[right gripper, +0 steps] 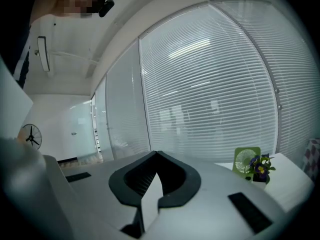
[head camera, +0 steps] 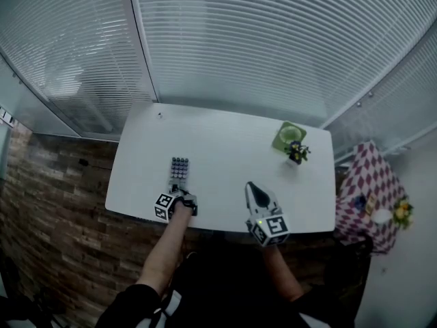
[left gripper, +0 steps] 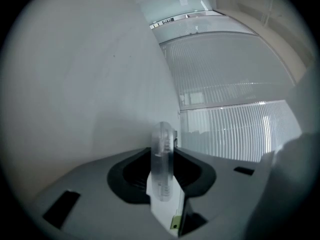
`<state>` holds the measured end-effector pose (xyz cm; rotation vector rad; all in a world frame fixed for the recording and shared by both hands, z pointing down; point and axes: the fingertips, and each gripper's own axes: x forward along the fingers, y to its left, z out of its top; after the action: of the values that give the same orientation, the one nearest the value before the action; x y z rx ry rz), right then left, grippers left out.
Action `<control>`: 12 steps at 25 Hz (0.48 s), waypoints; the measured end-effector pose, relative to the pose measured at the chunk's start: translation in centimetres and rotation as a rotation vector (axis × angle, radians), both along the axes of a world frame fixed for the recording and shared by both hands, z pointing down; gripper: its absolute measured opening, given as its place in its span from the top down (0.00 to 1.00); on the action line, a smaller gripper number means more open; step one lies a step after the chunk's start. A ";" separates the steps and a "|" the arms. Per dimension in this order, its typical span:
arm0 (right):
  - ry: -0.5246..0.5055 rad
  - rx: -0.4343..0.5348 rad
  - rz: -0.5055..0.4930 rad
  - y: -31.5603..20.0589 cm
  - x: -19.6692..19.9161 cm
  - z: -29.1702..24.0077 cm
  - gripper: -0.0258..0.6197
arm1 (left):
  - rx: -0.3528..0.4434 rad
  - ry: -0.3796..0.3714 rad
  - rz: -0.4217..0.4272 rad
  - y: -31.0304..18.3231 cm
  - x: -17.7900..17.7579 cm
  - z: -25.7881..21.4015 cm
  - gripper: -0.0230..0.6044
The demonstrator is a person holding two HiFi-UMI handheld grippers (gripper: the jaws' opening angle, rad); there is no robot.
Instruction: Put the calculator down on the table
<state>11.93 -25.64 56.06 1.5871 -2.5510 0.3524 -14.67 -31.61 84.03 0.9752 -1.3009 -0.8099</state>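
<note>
The calculator (head camera: pixel 179 171), dark with rows of pale keys, is over the near left part of the white table (head camera: pixel 225 149). My left gripper (head camera: pixel 179 188) is shut on its near end. In the left gripper view the calculator (left gripper: pixel 162 134) stands edge-on between the jaws, which press on both its faces, and my left gripper (left gripper: pixel 163 156) is rolled beside the table top (left gripper: pixel 75 84). Whether the calculator touches the table I cannot tell. My right gripper (head camera: pixel 252 188) hovers over the near right part of the table. In its own view my right gripper (right gripper: pixel 156 155) is shut with nothing in it.
A small green fan (head camera: pixel 289 134) and a pot of purple flowers (head camera: pixel 297 153) stand at the table's far right; the fan (right gripper: pixel 248 160) and flowers (right gripper: pixel 260 167) also show in the right gripper view. A checked cloth (head camera: pixel 369 182) covers a side table at right. Window blinds run behind the table.
</note>
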 end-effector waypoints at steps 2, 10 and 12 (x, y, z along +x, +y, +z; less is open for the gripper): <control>0.001 -0.007 -0.004 0.2 -0.2 0.2 0.95 | -0.033 -0.019 0.009 0.2 -0.1 0.1 0.80; -0.006 0.000 -0.005 0.0 -0.2 0.2 0.95 | -0.225 -0.120 0.077 0.9 -0.4 -1.0 0.51; -0.004 0.004 -0.001 0.0 -0.4 0.0 0.95 | -0.273 -0.143 0.068 1.7 -0.8 -0.9 0.51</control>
<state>11.57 -25.67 56.01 1.5877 -2.5574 0.3514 -15.48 -29.90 83.16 0.8648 -1.4505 -0.5015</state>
